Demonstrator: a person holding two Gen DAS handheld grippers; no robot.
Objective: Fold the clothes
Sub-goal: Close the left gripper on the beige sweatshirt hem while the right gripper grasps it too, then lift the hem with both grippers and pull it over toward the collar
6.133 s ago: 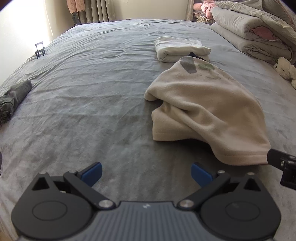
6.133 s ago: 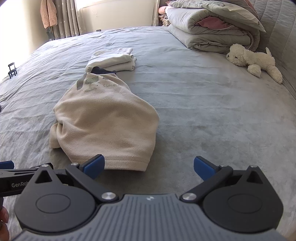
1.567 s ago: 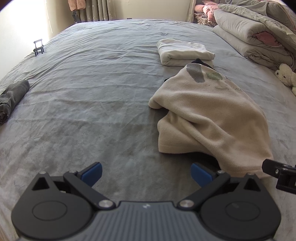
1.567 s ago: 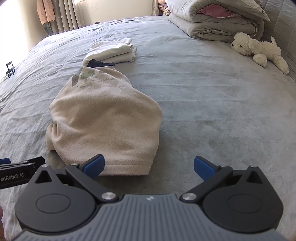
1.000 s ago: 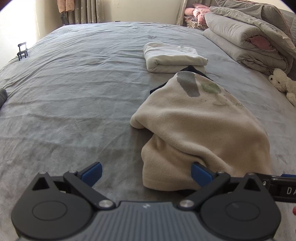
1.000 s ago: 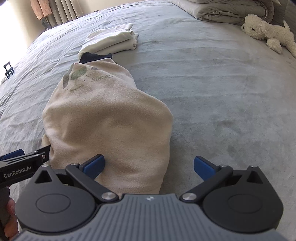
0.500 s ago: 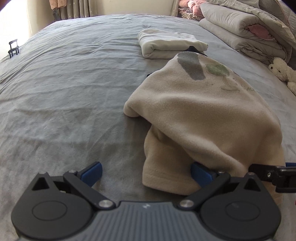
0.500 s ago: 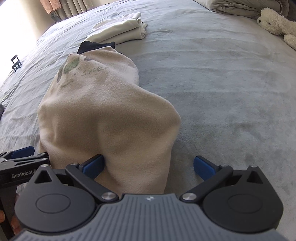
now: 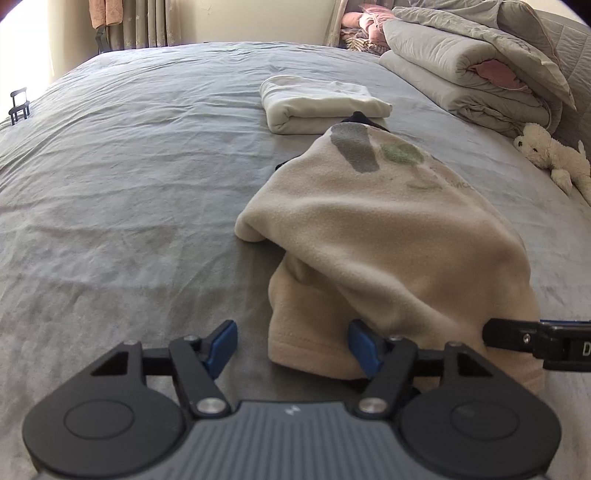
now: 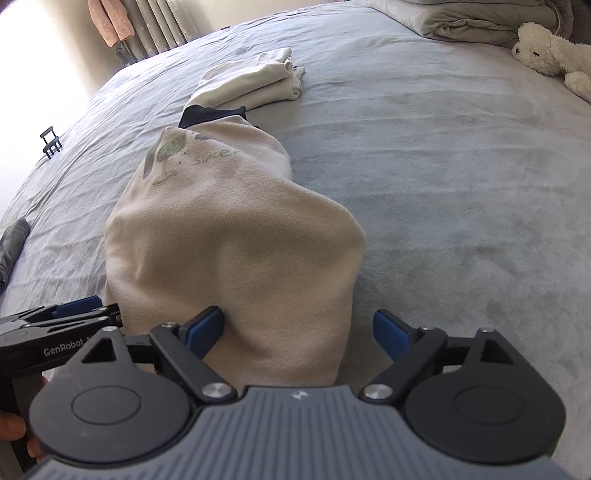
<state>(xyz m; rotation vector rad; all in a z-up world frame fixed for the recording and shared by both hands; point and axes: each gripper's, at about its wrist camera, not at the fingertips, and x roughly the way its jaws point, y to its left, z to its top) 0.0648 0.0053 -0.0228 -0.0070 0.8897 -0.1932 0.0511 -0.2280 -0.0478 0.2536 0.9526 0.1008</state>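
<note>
Both tongs, left (image 9: 291,345) and right (image 10: 297,330), are gaping wide astride the beige fleece's (image 9: 388,236) near hem; each should be seizing every layer evenly.

Beige fleece garment (image 9: 388,236) on grey bed (image 9: 129,177), its hem between spread left gripper (image 9: 291,345) fingers (image 9: 221,341).

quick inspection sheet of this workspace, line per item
surface: grey bed cover, lightly wrinkled
job's things: beige fleece garment bunched, near hem between both grippers' jaws; dark garment poking out at its far end; folded white garment beyond
clutter: plush toy; grey cloth near the bed's edge; small black stand
grippers: left gripper open; right gripper open, hem edge between jaws
cables: nothing seen
surroundings: folded quilts, curtains
</note>
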